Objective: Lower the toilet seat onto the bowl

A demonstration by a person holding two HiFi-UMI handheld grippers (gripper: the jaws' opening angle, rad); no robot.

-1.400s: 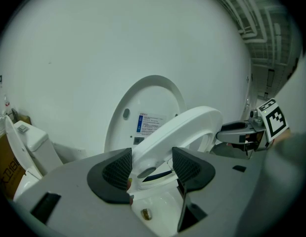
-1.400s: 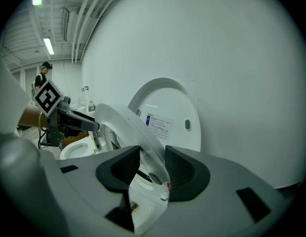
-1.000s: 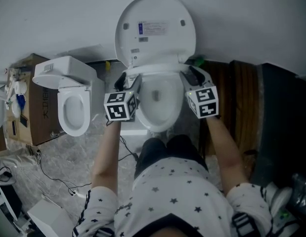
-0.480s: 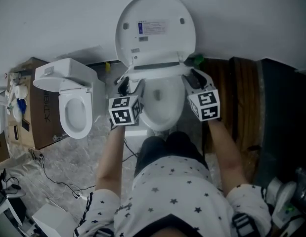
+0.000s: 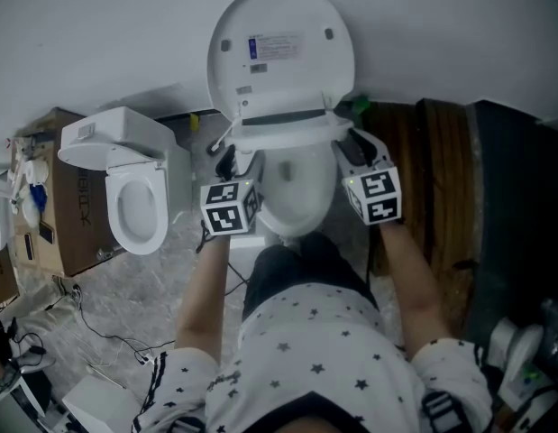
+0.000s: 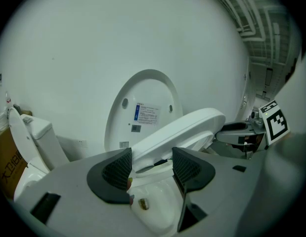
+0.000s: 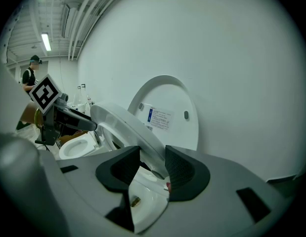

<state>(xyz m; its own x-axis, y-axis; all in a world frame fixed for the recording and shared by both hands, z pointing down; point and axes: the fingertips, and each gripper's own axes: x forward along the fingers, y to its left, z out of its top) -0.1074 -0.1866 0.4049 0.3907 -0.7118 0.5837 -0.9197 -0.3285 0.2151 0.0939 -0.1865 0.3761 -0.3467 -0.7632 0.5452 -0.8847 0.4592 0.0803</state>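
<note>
Head view: the seat (image 5: 288, 132) slants partway down over the bowl (image 5: 297, 201), with the lid (image 5: 280, 48) upright at twelve o'clock.
Left gripper view: the left gripper (image 6: 152, 158) clamps the seat's rim at ten o'clock.
Right gripper view: the right gripper (image 7: 152, 157) clamps the rim at two o'clock.

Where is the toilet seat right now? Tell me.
Head view, centre: the toilet seat hangs half lowered over the bowl, before the upright lid, clamped on either side by the left gripper and right gripper.
</note>
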